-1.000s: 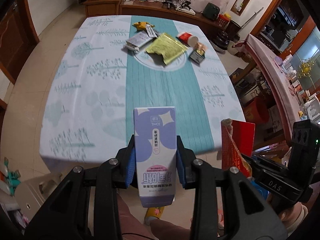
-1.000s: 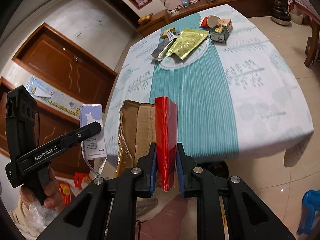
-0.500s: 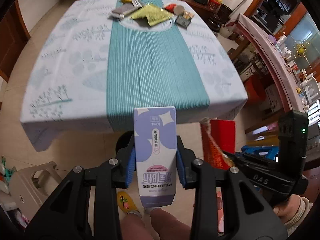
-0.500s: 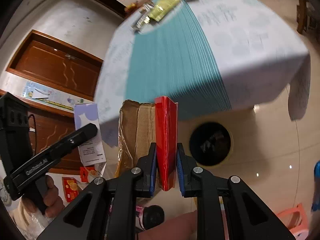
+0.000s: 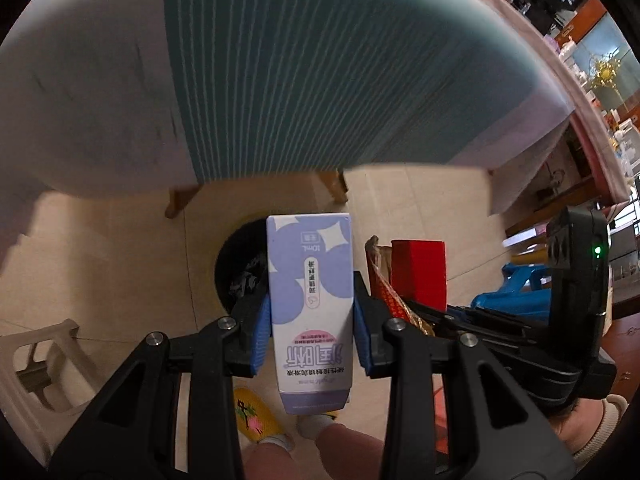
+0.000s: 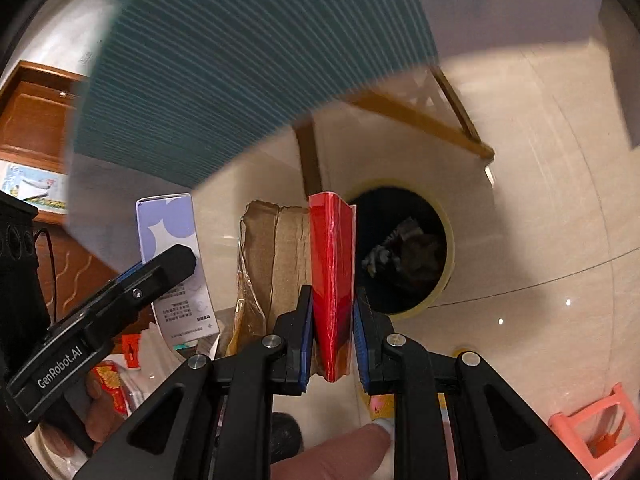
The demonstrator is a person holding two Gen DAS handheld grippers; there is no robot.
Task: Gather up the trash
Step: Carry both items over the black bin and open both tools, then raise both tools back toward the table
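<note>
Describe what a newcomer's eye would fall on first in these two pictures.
A lilac and white carton stands clamped in the left hand-held gripper. A flattened red box with brown cardboard beside it sits in the right hand-held gripper. Beyond both, a round dark bin waits on the floor under the table.

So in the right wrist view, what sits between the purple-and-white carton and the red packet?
A torn brown cardboard piece stands between the purple-and-white carton and the red packet, right against the packet's side. The right wrist view shows it best.
</note>
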